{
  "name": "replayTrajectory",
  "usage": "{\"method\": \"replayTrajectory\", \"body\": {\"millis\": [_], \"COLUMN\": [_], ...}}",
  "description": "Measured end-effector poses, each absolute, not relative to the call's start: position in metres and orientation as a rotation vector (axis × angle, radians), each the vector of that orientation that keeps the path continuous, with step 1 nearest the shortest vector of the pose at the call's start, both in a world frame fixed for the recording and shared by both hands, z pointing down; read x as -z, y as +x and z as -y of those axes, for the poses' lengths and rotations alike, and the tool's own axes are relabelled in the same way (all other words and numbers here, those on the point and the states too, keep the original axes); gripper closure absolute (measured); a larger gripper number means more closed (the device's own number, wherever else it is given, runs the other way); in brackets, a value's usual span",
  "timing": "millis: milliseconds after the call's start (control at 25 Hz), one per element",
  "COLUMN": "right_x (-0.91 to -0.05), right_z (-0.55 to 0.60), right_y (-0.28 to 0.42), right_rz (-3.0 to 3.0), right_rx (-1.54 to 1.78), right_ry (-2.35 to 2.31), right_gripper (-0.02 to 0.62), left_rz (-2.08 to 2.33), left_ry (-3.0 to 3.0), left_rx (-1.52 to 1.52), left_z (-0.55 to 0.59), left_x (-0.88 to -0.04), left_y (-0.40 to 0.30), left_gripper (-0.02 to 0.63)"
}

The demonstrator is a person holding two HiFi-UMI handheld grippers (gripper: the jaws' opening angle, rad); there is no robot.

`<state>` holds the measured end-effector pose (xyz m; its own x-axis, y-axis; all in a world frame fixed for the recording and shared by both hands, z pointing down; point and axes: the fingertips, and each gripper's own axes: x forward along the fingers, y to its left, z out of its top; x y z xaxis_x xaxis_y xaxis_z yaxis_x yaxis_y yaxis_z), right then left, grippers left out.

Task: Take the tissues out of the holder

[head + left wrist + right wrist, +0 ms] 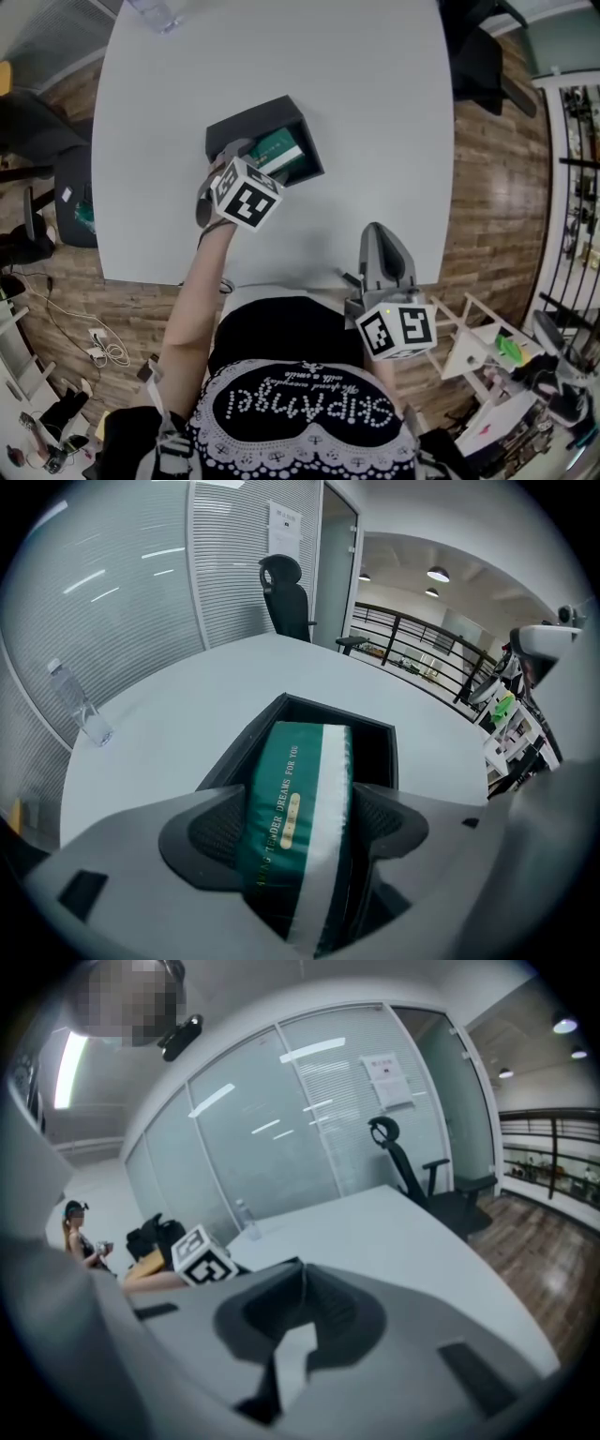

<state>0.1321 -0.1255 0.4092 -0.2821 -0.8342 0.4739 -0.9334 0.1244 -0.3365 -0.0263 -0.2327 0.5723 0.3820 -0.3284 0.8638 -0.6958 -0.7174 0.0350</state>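
Left gripper [251, 161] is shown in the head view reaching into a black, open-topped rectangular holder [246, 123], which is set on a white table [356, 84] at eleven o'clock from the frame's middle. A green-and-white soft pack of tissues [279, 150] is seen lying in the holder at the gripper's tips. The right gripper [377, 232] is held at five o'clock, over the table's near edge and well apart from the holder. A clear plastic bottle [155, 11] is cut off by the frame at twelve o'clock.

In the left gripper view, the jaws are pressed against both flanks of the tissue pack [286, 789]. The pack is clenched between them and stood on its narrow side, with its far end inside the holder [373, 747]. The bottle [80, 705] stands upright on the table at nine o'clock, and a black office chair [286, 597] is placed beyond the table at twelve o'clock.

In the right gripper view, the right gripper [300, 1302] is pictured with its jaws brought together and nothing caught between them. The left gripper's marker cube [204, 1255] shows at nine o'clock, beside the person's forearm [155, 1281]. The bottle [246, 1218] can be seen behind the cube at eleven o'clock.
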Motion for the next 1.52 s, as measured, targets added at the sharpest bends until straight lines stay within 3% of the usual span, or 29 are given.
{"method": "replayTrajectory", "body": {"millis": [1520], "right_x": [-0.395], "right_z": [0.118], "right_y": [0.139], "right_rz": [2.238], "right_rx": [-0.828], "right_ry": [1.793], "right_gripper": [0.561], "left_rz": [0.959], "left_ry": [2.363], "left_rx": [-1.244], "left_z": [0.228], "left_x": [-0.539], "left_y": [-0.019], "left_gripper": [0.264]}}
